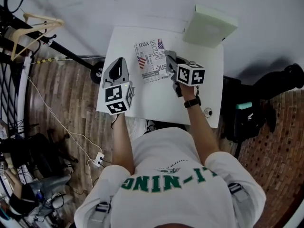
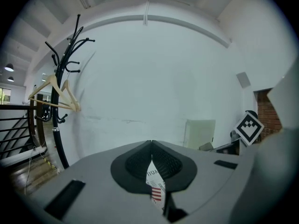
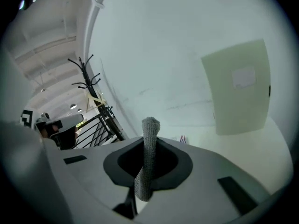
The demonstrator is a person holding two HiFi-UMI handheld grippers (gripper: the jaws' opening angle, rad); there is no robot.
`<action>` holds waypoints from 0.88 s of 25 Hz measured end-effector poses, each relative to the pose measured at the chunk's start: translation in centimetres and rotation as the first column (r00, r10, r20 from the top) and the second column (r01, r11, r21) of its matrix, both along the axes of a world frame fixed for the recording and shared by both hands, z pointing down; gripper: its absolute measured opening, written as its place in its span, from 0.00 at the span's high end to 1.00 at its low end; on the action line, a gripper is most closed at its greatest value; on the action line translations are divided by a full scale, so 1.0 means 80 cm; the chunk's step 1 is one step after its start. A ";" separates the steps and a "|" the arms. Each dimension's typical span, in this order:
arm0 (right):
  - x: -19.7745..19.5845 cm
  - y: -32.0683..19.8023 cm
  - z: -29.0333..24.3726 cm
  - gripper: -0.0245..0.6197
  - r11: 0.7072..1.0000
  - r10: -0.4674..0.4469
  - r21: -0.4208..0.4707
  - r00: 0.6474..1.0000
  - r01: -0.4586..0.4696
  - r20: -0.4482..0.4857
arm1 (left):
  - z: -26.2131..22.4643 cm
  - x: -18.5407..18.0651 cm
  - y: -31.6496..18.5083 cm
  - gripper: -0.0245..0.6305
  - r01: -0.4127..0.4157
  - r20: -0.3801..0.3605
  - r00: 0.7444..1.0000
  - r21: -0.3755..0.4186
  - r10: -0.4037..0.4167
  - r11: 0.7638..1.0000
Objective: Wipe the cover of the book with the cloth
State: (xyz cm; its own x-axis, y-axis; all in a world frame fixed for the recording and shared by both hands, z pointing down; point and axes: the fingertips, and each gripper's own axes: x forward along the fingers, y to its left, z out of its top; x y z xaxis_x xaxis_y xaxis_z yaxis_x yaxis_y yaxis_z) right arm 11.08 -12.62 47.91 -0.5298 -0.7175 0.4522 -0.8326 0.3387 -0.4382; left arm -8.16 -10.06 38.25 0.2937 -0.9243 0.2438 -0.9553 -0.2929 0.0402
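Note:
A book point(image 1: 152, 61) with a white, flag-printed cover lies flat at the back of the small white table point(image 1: 156, 99). My right gripper point(image 1: 169, 58) is over the book's right edge, shut on a grey knitted cloth point(image 3: 148, 157) that sticks up between its jaws. In the right gripper view only a corner of the book point(image 3: 182, 138) shows past them. My left gripper point(image 1: 118, 61) hovers over the table's left edge, left of the book, with its jaws shut and nothing in them. A strip of the book point(image 2: 156, 183) shows through the slit under its tips point(image 2: 151, 143).
A pale green flat box point(image 1: 209, 25) leans at the table's back right corner against the white wall. A black coat rack with a wooden hanger point(image 1: 35, 25) stands to the left. A small round object point(image 1: 207, 112) sits near the table's front right corner. A black bag point(image 1: 247, 120) is on the floor at right.

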 end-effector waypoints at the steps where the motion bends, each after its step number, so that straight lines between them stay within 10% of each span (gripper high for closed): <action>1: -0.002 0.001 -0.028 0.90 0.998 0.005 0.057 1.000 -0.004 -0.011 | -0.015 -0.003 0.003 0.94 0.003 -0.003 1.000 0.016 -0.003 1.000; 10: -0.006 0.040 -0.213 0.90 0.881 0.204 0.462 0.963 -0.101 -0.177 | -0.114 -0.009 0.038 0.94 -0.009 0.037 0.999 0.151 0.004 0.988; 22: -0.030 0.092 -0.247 0.91 0.784 0.285 0.610 0.938 -0.109 -0.198 | -0.143 -0.013 0.060 0.94 -0.035 0.017 0.999 0.206 0.032 0.978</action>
State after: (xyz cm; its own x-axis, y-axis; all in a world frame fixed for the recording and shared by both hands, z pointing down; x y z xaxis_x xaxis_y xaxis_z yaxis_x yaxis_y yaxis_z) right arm 8.65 -5.26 28.18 -0.2698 -0.9628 0.0138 -0.9621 0.2702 0.0358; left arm -9.22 -5.25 26.79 0.3234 -0.9448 0.0529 -0.9448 -0.3255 -0.0372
